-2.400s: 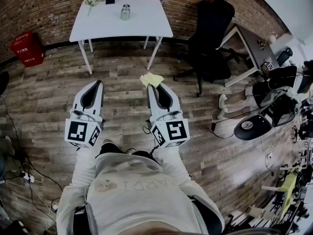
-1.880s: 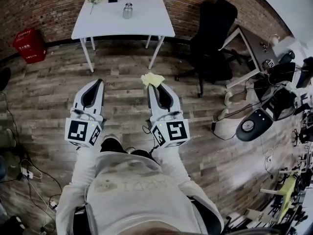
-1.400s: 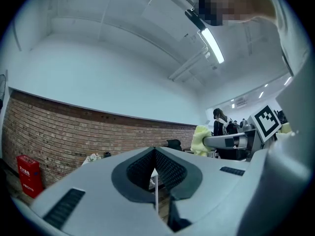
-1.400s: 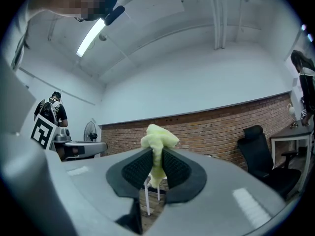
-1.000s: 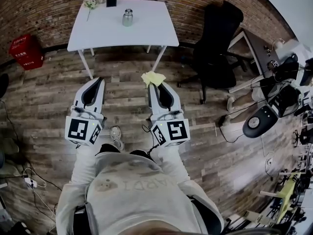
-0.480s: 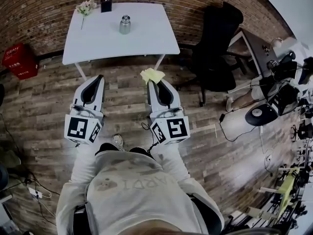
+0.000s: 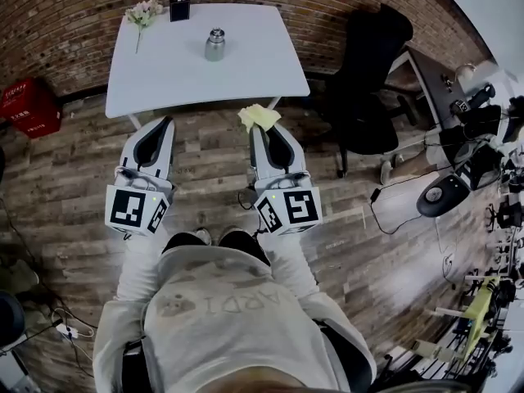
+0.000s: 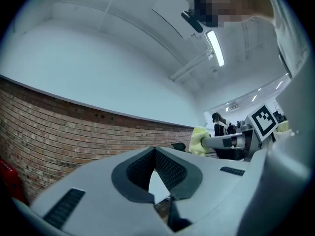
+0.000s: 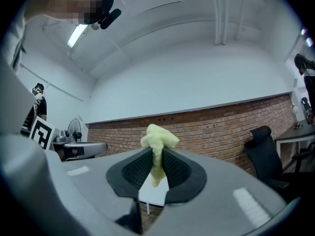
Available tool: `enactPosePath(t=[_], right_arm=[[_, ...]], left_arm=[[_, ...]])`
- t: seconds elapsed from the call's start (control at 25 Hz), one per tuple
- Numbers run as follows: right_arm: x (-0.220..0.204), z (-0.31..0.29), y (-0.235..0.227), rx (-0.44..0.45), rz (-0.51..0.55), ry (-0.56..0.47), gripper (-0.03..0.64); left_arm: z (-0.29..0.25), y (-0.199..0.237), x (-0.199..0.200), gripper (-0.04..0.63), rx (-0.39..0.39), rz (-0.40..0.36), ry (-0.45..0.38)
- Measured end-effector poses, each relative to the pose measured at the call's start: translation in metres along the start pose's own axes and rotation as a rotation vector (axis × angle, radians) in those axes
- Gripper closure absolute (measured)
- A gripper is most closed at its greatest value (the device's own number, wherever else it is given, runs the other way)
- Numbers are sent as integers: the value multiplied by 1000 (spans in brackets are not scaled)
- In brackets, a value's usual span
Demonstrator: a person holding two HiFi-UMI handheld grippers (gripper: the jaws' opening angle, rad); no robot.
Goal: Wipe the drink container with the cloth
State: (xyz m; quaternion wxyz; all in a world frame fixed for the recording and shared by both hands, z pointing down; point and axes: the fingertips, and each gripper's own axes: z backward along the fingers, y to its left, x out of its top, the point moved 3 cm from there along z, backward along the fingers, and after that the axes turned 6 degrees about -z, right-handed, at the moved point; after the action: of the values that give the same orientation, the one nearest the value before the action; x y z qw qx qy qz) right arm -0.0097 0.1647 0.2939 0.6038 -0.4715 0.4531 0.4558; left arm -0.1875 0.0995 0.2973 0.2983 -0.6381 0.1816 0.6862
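- While the person stands on the wood floor (image 7: 74, 178) just short of the white table (image 7: 254, 68), both grippers are held out in front, side by side with a gap between them, pointing toward the table.
- Right gripper (image 7: 260, 129) has its jaws clamped on the yellow cloth (image 7: 258, 116). A crumpled bunch pokes out past the tips, and the right gripper view shows a strip of it hanging down between the ribbed pads.
- From the head view, that bunch sits right about at the table's near edge.
- Left gripper (image 7: 162, 123) has its jaws pressed together at the tips with nothing in them. Its own view shows the pads meeting up top, with a little wedge of daylight below them.
- The drink container (image 7: 214, 45) is a small metal bottle with a cap, standing upright on the tabletop toward the far side. It's well apart from both grippers and nothing is touching it.
- Along the table's back edge, left of the bottle, there's a sprig of flowers (image 7: 143, 11) lying flat and a small black box (image 7: 179, 5) beside it, up against the brick wall (image 7: 74, 23).
- Off to the right of the table there's a black office chair (image 7: 372, 64), and on the left a red crate (image 7: 31, 107) sits on the floor near the wall.
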Motion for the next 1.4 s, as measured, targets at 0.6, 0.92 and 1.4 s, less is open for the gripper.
enactPosePath(t=[0.6, 0.92, 1.4], right_arm=[[-20, -87, -58, 21, -10, 38, 543], [-17, -174, -107, 88, 1, 54, 543], [-39, -294, -168, 214, -2, 136, 543]], left_arm=[[-88, 38, -34, 597, 19, 20, 31], [-169, 71, -41, 595, 62, 19, 22], [-278, 117, -79, 597, 98, -20, 71]])
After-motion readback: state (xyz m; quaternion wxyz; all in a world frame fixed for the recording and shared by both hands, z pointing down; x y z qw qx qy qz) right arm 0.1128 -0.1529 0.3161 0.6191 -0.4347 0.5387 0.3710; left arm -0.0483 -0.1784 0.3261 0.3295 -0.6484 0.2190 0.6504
